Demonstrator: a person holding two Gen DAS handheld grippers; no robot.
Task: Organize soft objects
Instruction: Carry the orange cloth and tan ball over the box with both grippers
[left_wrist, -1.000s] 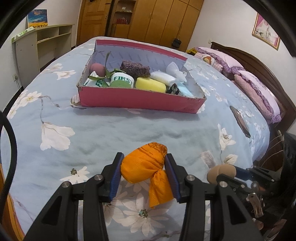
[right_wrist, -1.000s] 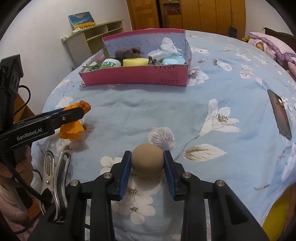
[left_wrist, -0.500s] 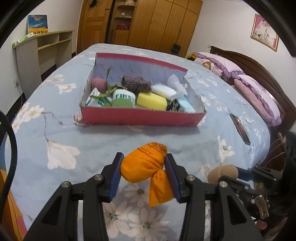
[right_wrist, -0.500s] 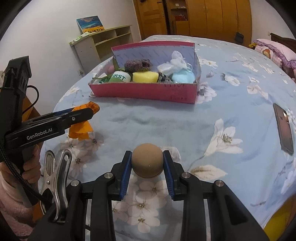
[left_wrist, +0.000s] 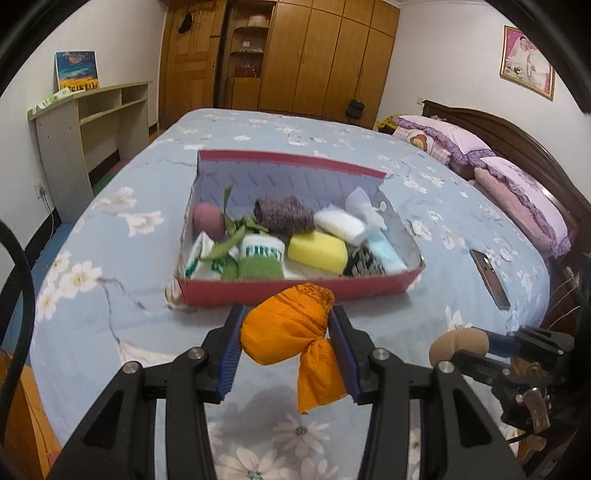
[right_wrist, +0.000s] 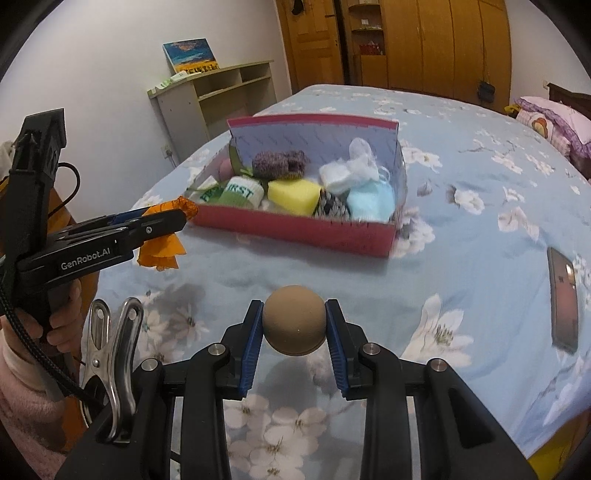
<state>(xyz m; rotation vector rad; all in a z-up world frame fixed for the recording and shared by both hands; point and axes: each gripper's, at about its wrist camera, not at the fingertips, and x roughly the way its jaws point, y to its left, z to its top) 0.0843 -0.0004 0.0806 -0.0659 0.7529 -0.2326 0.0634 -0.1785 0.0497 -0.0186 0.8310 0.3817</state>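
Both grippers hang above the near edge of the bed (left_wrist: 110, 332). The left gripper (left_wrist: 286, 334) has its fingers closed partway on an orange cloth bundle (left_wrist: 284, 332), its tail hanging loose. The right gripper (right_wrist: 294, 321) has its fingers pressed on a tan ball (right_wrist: 294, 319). Further in, towards the middle of the bed, sits a red box (left_wrist: 295, 290) holding a yellow sponge (left_wrist: 317, 253), rolled socks (left_wrist: 258, 258) and other soft things. A phone (right_wrist: 563, 299) lies by the bed's right edge.
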